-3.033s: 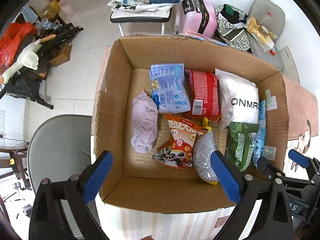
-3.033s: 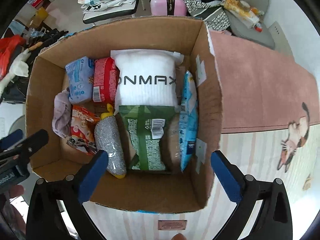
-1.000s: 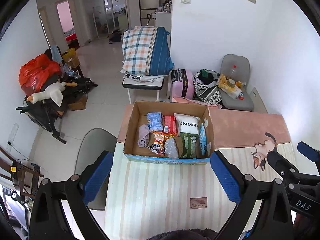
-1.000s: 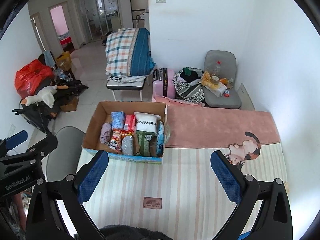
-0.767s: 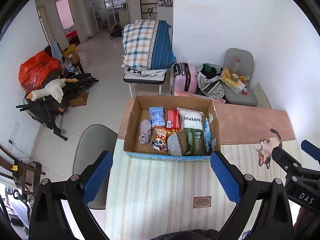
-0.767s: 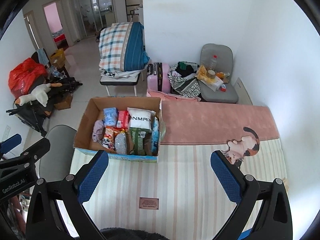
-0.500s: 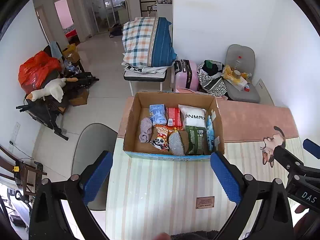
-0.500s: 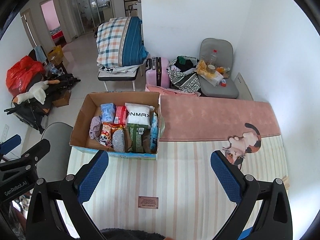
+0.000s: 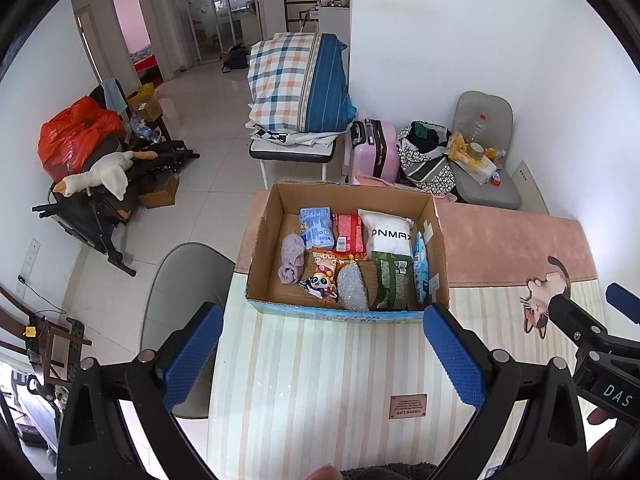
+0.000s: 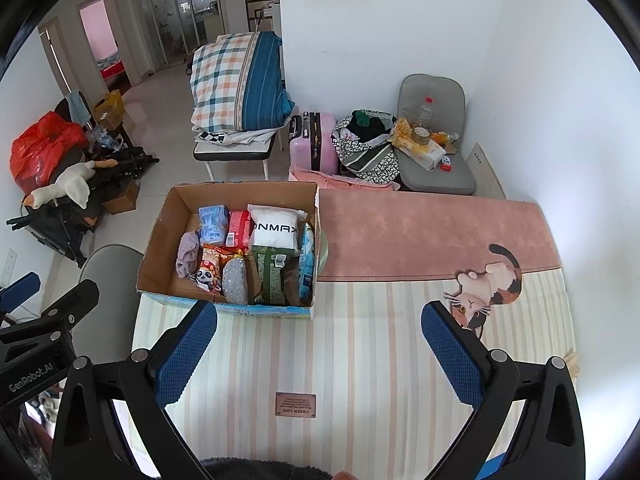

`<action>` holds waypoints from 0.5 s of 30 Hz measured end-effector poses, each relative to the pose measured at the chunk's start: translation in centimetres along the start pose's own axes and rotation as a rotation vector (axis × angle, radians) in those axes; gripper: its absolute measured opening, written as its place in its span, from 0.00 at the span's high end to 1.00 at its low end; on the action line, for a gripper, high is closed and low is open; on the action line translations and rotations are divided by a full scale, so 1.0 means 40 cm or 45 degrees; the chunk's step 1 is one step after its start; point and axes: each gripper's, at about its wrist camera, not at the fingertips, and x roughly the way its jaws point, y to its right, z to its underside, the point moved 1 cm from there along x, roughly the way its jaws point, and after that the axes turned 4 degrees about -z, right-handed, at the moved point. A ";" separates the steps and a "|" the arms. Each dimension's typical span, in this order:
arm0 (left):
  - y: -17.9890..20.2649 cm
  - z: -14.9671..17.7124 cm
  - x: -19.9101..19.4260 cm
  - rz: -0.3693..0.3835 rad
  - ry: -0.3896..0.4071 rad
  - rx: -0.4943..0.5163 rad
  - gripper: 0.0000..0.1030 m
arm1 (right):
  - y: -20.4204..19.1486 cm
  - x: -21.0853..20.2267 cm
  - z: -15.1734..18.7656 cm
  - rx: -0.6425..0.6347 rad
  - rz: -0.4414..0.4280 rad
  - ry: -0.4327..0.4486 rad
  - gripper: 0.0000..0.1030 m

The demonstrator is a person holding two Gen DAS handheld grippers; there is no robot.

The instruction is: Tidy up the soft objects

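With every soft packet seen lying inside the open brown cardboard box [image 9: 264, 240] on the striped table [image 10: 360, 360], the packing step is judged finished, and only withdrawal is called for from the empty, wide-open left gripper [image 9: 320, 354] and right gripper [image 10: 318, 350].

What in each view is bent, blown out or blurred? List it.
Left wrist: fisheye bows the walls; floor glares near the doors; box sharp. Right wrist: same bowing, black corners; wall washed bright; mat stripes crisp; gripper fingers slightly soft.
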 end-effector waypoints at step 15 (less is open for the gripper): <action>0.006 -0.009 -0.010 0.005 -0.005 0.002 0.00 | 0.001 -0.019 -0.004 -0.004 0.027 0.019 0.00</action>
